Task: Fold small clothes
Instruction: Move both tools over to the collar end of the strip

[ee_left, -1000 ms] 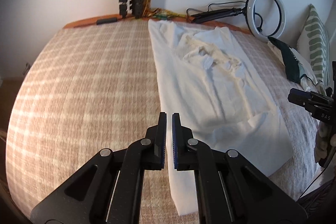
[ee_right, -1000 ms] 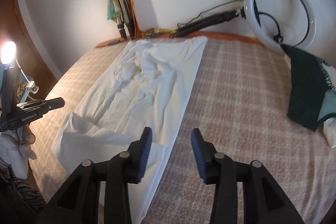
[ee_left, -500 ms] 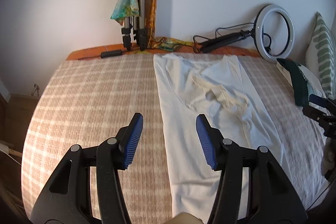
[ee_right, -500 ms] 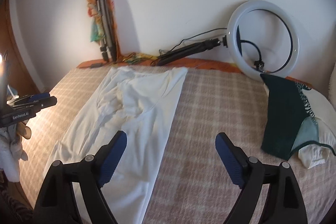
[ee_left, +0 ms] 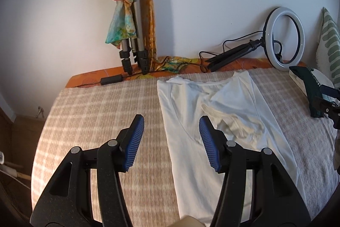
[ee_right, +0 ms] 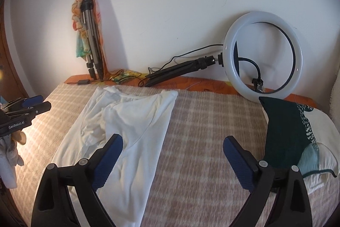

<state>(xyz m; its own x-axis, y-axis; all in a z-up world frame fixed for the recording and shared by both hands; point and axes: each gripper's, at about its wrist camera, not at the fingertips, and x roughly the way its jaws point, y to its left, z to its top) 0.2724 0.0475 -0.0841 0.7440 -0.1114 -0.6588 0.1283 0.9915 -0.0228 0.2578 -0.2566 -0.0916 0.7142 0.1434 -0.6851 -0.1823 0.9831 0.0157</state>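
A white shirt [ee_left: 187, 112] [ee_right: 136, 120] lies on the checked bed cover [ee_left: 102, 116] as a long strip, its sides folded in and a crumpled sleeve on top. My left gripper [ee_left: 171, 118] hovers above the shirt's left edge, open, with nothing between its blue pads. My right gripper [ee_right: 173, 138] hangs over the shirt's right edge and the bare cover; its jaws are opening wide and hold nothing. Each gripper also shows at the edge of the other's view: the right gripper [ee_left: 327, 99] and the left gripper [ee_right: 23, 112].
A ring light [ee_left: 269, 35] [ee_right: 231, 56] on a folded black stand leans on the wall behind the bed. A tripod [ee_left: 136, 24] [ee_right: 91, 35] draped with a colourful scarf stands at the back. A dark green garment [ee_right: 284, 131] and a patterned pillow [ee_left: 329, 39] lie to the right.
Both grippers have opened, the left from shut and the right from half open. Both have risen and drawn back from the shirt, which now lies let go on the bed.
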